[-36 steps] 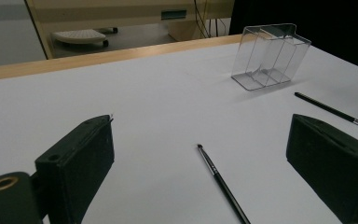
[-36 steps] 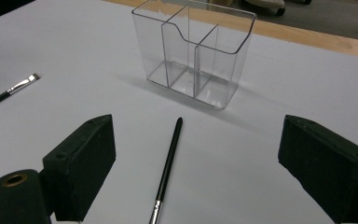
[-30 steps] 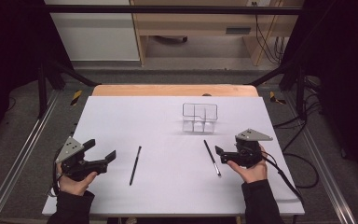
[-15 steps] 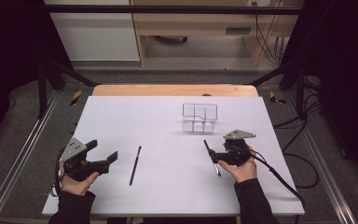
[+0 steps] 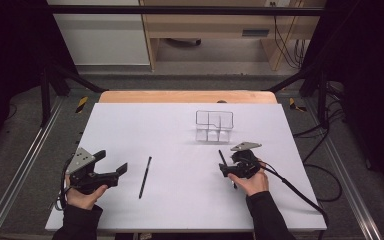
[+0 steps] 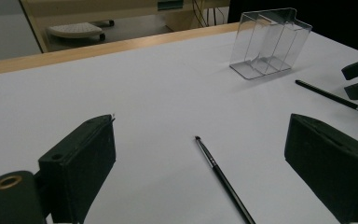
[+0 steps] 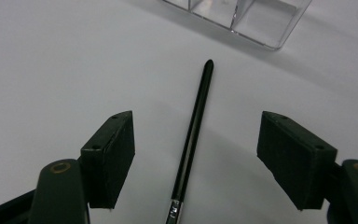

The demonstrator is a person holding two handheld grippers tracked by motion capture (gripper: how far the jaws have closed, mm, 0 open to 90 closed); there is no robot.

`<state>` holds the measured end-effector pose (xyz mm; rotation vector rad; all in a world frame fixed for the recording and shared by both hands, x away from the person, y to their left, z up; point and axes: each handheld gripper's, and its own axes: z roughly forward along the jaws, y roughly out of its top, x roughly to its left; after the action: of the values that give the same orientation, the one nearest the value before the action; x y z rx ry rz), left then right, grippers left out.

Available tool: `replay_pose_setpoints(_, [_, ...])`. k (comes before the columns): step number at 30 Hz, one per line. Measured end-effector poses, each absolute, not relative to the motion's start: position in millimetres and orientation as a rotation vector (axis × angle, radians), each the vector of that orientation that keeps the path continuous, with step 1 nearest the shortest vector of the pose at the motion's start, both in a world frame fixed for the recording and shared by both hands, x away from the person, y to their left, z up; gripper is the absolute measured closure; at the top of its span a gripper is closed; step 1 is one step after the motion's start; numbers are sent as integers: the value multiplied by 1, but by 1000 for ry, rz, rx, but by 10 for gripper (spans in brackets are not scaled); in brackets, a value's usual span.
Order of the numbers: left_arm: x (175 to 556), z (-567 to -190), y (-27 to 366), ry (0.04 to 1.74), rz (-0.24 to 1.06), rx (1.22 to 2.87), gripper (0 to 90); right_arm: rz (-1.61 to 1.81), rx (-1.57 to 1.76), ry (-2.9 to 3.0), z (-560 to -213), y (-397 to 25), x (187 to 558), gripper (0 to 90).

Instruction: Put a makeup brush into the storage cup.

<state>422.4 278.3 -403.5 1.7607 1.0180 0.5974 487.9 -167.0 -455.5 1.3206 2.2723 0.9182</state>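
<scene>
The right-hand makeup brush [image 7: 193, 135] lies flat on the white table [image 5: 180, 210] near its right edge, between the spread jaws of the right gripper [image 7: 196, 158], untouched. Just beyond its tip stands the clear three-compartment organizer [image 5: 214, 126], all compartments empty. The left gripper [image 5: 111, 166], jaws apart, rests near the front-left corner; a second brush [image 5: 145, 176] lies beside it on open surface

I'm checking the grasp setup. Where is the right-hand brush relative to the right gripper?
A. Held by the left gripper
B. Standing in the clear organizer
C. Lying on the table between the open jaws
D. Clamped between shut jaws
C: in the right gripper view the brush lies flat on the white table, with the right gripper open, one jaw on each side and neither touching it.
</scene>
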Motion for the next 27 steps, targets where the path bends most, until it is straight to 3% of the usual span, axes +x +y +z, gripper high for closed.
replay_pose_setpoints(8, [422, -404, 277, 1013, 596, 1773, 81, 865, 1316, 2311, -464, -164, 491, 340])
replay_pose_setpoints(10, [422, -404, 276, 1012, 598, 1776, 81, 859, 1319, 2321, -465, -163, 491, 400])
replay_pose_setpoints(27, [423, -405, 275, 1011, 589, 1790, 93, 816, 1333, 2345, -469, -161, 492, 599])
